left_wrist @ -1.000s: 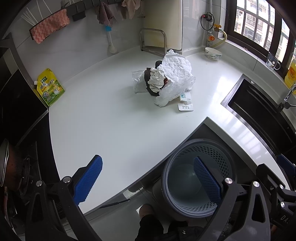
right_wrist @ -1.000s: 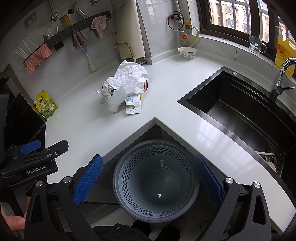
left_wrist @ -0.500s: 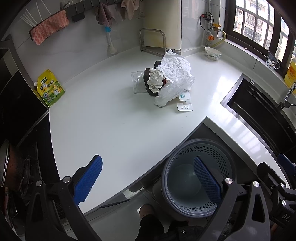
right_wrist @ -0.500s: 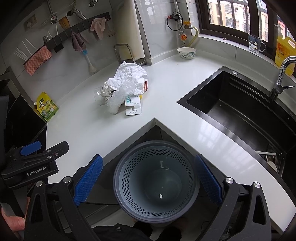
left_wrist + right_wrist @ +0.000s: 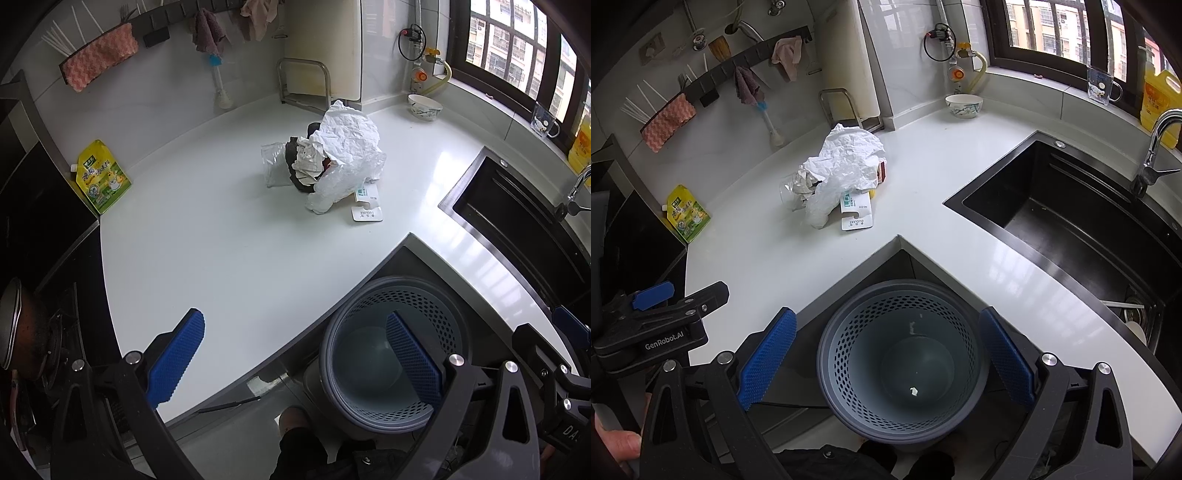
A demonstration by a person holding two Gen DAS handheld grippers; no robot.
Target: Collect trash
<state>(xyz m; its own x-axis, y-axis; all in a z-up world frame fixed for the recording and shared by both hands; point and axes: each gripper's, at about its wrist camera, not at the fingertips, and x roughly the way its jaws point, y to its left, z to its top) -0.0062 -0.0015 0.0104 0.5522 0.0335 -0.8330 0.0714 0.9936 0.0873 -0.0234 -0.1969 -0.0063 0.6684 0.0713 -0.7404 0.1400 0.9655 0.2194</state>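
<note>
- I judge collection barely begun: the trash pile (image 5: 842, 173) sits untouched on the counter (image 5: 768, 258), at twelve o'clock from my right gripper (image 5: 886, 354).
- The bin (image 5: 901, 358) holds only scraps.
- Right gripper and left gripper (image 5: 295, 354) both gape, carrying nothing.

Right gripper (image 5: 886, 354): blue pads spread wide apart, nothing held between them; framed over the bin.
Bin (image 5: 827, 354): grey, perforated wall, set on the floor in the counter's inner corner; small white scraps seen on its bottom.
Trash pile (image 5: 846, 166): crumpled white paper and clear plastic heaped on the white counter (image 5: 757, 258); a white card (image 5: 857, 221) lies flat just beside it.
Left gripper (image 5: 665, 321): black body seen at the left edge; fingers not visible.
Sink (image 5: 1071, 229): black, recessed at right.
</note>
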